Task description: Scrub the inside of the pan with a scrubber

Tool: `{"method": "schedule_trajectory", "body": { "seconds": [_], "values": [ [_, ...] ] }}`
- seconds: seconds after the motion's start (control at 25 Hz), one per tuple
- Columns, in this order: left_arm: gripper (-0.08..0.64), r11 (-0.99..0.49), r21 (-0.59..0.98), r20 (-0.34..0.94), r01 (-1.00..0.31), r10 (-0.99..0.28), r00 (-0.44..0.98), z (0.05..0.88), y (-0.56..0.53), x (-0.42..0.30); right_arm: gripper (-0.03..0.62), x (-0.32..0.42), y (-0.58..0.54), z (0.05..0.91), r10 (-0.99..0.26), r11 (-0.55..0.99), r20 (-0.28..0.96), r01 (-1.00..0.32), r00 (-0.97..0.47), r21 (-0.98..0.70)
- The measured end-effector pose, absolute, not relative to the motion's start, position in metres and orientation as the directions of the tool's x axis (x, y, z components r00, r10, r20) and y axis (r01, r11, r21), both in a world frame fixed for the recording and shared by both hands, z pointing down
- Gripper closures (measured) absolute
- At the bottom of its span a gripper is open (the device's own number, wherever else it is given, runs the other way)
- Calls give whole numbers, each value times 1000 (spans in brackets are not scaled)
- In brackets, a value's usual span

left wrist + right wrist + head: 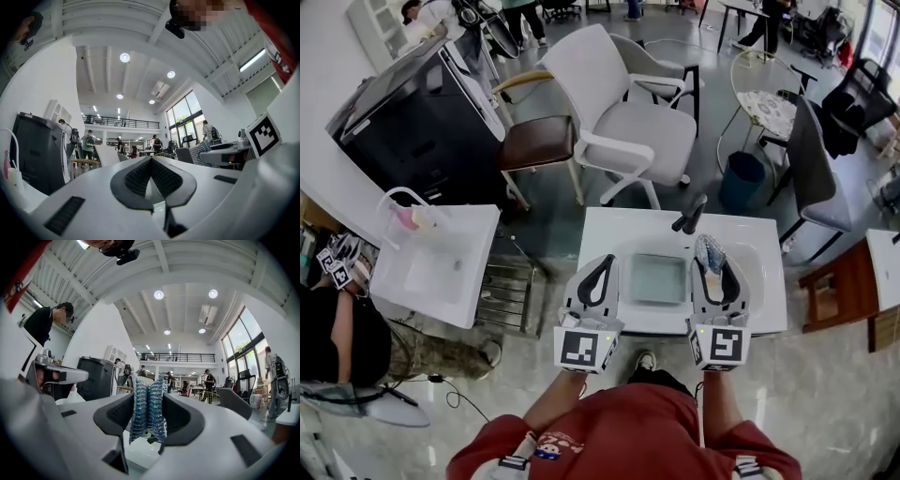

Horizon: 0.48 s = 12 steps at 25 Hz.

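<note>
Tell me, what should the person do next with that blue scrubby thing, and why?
Probably swing the right hand-held gripper left and down into the square pan. Its jaws clamp the blue scrubber, yet in the head view it sits to the pan's right, not inside. The left hand-held gripper is shut and empty.

1. The scrubber [147,420] is a bluish-silver pad of shiny wire mesh. It stands upright, squeezed into two folds between the jaws of the right gripper [149,401], with its top above the jaw tips.
2. The pan [659,278] is square, shallow and pale grey-green. It lies flat in the white sink [609,232], its inside facing up. In the head view the scrubber is just to its right.
</note>
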<state>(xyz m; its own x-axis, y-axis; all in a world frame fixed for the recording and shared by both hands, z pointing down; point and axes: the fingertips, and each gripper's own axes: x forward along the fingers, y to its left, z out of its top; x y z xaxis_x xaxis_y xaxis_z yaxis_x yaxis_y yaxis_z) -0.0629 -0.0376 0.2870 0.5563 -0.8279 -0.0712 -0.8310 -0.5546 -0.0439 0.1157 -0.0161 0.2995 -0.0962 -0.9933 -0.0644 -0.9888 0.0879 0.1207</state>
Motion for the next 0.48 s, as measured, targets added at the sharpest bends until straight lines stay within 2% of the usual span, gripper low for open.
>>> {"method": "schedule_trajectory", "body": {
  "seconds": [0.48],
  "values": [
    [552,-506,-65,-58,-860,-858,510,298,-100,-19,399,166,-86,314,-989,128,-63,-986,-136,111]
  ]
}}
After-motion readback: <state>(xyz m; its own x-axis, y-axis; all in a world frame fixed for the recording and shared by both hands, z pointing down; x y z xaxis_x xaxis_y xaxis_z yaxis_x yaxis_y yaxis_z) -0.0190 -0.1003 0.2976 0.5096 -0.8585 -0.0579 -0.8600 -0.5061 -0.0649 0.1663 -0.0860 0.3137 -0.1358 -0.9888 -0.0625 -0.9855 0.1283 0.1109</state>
